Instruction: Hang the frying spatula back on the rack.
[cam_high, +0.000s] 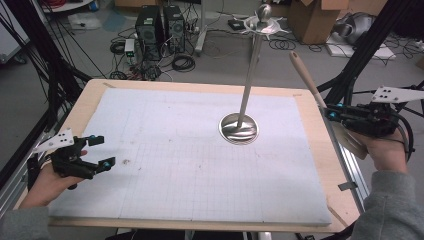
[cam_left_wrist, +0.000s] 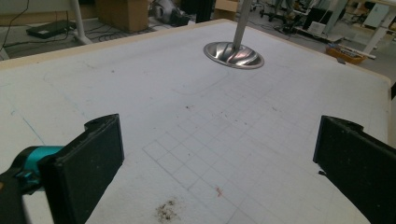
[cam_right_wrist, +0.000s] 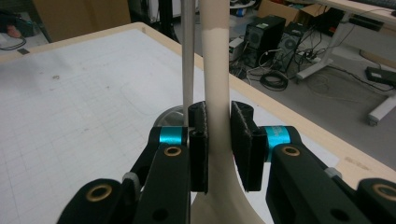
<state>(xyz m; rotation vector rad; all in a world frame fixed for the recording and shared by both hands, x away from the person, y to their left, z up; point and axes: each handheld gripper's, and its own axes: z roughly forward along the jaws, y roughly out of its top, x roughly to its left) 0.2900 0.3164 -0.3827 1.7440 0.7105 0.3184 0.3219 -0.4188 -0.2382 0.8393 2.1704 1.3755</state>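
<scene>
Hidden: the wide blade of the pale wooden spatula (cam_high: 350, 137) sits partly behind the right gripper (cam_high: 334, 114), so its outline is probably flat, hard to confirm.
Cut off: in the right gripper view the spatula (cam_right_wrist: 217, 70) runs past the top edge.
Stand: tall silver metal utensil stand with a round dished base (cam_high: 239, 128) on the white gridded foam mat (cam_high: 175, 150); its hooks look bare.
Spatula axis: handle tilts up and away from the person, over the table's right edge, blade lowest.
Right gripper: clamped on the spatula's neck.
Left gripper (cam_high: 100, 152): jaws apart, nothing between, low over the mat's left side.
</scene>
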